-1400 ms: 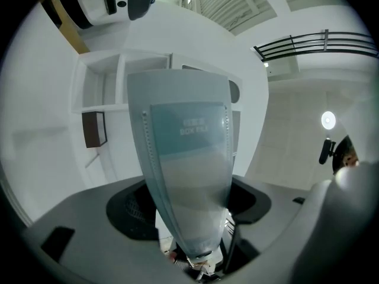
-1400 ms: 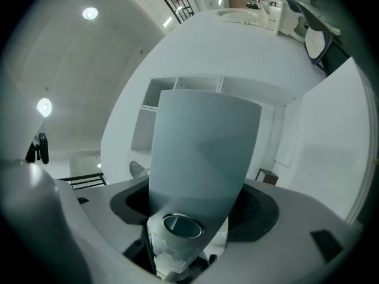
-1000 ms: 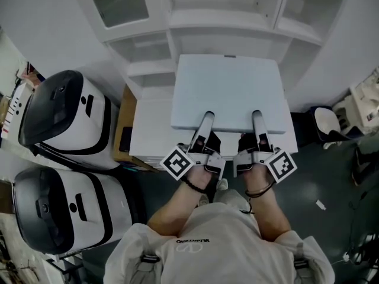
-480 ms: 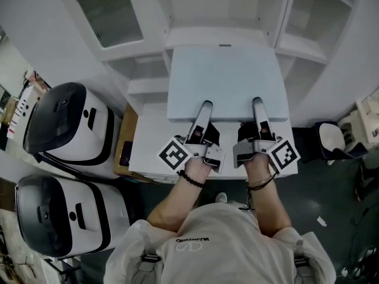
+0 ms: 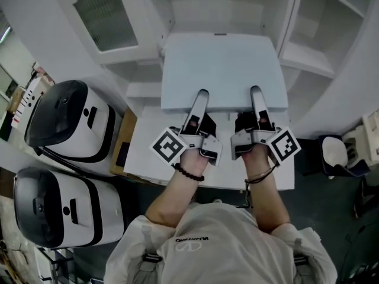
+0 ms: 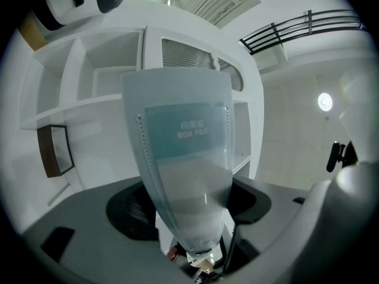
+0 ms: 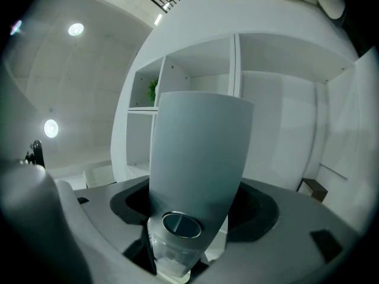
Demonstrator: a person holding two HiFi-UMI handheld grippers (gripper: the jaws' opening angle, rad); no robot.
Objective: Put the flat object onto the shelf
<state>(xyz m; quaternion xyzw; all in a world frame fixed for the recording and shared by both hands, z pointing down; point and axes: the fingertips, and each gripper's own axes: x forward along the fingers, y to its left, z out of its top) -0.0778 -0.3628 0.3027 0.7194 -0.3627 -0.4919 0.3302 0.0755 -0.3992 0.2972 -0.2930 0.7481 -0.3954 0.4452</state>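
A flat pale blue box file (image 5: 222,70) is held level in front of the white shelf unit (image 5: 220,7). Its far edge reaches the shelf's middle opening. My left gripper (image 5: 201,96) is shut on the file's near edge at the left. To its right, my right gripper (image 5: 255,92) is shut on the same edge. In the left gripper view the file's labelled spine (image 6: 183,158) runs out from between the jaws toward the shelf compartments (image 6: 95,99). The right gripper view shows the file's other end (image 7: 198,158) with a round finger hole (image 7: 180,225), and the shelves (image 7: 195,58) behind.
Two large white-and-black machines (image 5: 65,120) (image 5: 59,209) stand at the left. A white low table (image 5: 142,155) lies under my hands, with a brown wooden piece (image 5: 123,141) at its left. A glass-fronted cabinet door (image 5: 103,16) hangs at upper left. A white seat (image 5: 334,152) is at the right.
Both grippers have risen and gone forward together with the box file. Its far edge has come closer to the shelf's middle opening.
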